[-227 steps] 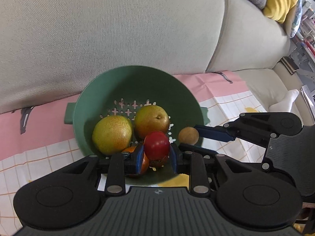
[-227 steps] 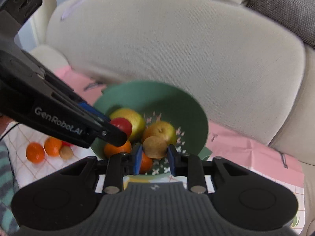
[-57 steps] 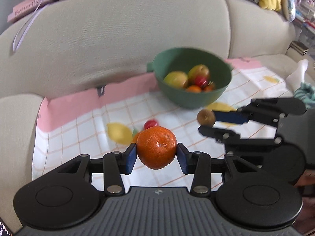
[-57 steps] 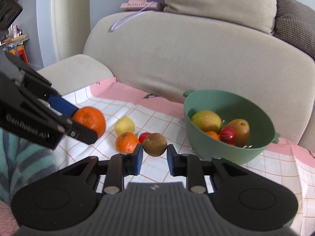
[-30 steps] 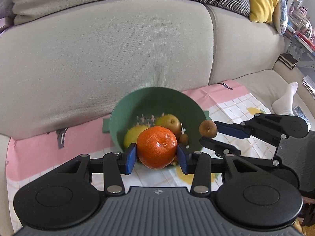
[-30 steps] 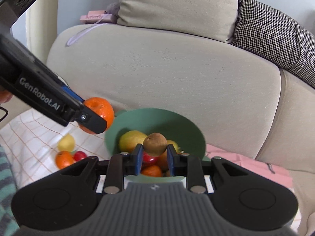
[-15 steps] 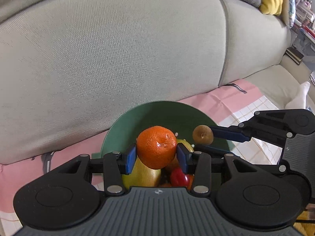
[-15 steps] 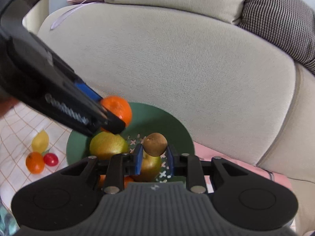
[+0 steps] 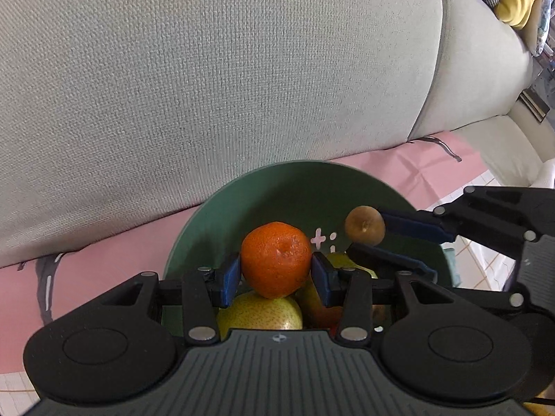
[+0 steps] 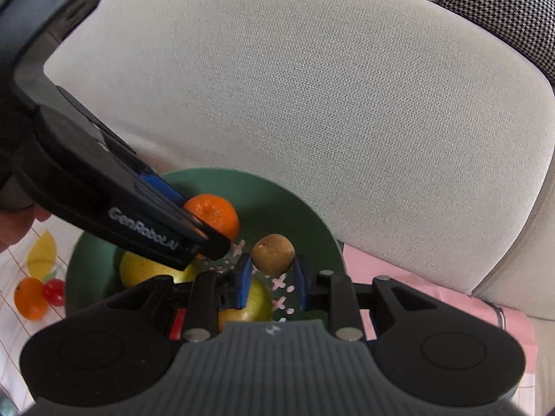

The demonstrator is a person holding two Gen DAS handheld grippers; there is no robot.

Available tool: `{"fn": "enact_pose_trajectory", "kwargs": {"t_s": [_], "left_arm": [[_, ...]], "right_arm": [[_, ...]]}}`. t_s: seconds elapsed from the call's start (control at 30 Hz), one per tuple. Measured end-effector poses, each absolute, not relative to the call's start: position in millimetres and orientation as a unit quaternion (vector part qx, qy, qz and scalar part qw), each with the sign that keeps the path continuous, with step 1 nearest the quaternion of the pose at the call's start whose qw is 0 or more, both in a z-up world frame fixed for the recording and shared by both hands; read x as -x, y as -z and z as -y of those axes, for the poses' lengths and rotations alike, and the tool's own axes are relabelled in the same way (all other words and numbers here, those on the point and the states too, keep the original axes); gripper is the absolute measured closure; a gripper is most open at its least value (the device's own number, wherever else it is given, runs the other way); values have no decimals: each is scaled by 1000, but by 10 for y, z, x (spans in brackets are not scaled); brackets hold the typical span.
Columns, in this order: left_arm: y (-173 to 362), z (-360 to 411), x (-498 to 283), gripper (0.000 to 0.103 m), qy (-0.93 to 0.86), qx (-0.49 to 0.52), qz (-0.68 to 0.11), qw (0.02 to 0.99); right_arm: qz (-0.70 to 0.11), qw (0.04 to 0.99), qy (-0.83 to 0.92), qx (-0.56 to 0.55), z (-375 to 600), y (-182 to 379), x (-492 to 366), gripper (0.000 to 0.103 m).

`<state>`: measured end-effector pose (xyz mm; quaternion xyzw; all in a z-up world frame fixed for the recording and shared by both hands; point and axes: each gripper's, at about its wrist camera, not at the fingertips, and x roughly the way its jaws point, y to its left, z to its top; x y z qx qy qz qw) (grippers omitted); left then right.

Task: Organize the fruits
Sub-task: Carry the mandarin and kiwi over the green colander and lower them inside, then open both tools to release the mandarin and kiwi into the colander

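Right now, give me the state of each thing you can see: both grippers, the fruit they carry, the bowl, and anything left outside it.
left gripper: shut on the orange, over the bowl
orange: held, not yet released
right gripper: shut on the kiwi, over the bowl
kiwi: held, not yet released
green bowl: upright, fruit inside
yellow pears: lying in the bowl
small orange: on the cloth, outside the bowl
red fruit: on the cloth beside the small orange

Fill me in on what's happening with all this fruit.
A person is sorting fruit with a handheld gripper in each hand. The left gripper is clamped on an orange mandarin, and the right gripper is clamped on a small brown kiwi. Both are held above a green colander bowl that already contains pears. Neither fruit has been released. A small orange and a red fruit lie on the checked cloth.
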<state>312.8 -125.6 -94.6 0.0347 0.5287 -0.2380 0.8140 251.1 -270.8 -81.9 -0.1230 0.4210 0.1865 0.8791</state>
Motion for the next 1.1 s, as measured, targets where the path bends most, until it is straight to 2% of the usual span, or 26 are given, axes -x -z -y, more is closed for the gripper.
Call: {"fn": "enact_pose_trajectory", "kwargs": {"t_s": [0.43, 0.67, 1.1], "left_arm": [[959, 1134, -3175, 52, 235, -22, -533, 812], [687, 848, -3024, 50, 228, 5, -506, 832], [333, 487, -2560, 49, 160, -44, -477, 863]], "right_arm": [[-437, 871, -189, 124, 2582, 869, -2637, 81], [-451, 866, -181, 118, 2550, 813, -2727, 81], [-485, 858, -153, 69, 2500, 900, -2856, 80]]}}
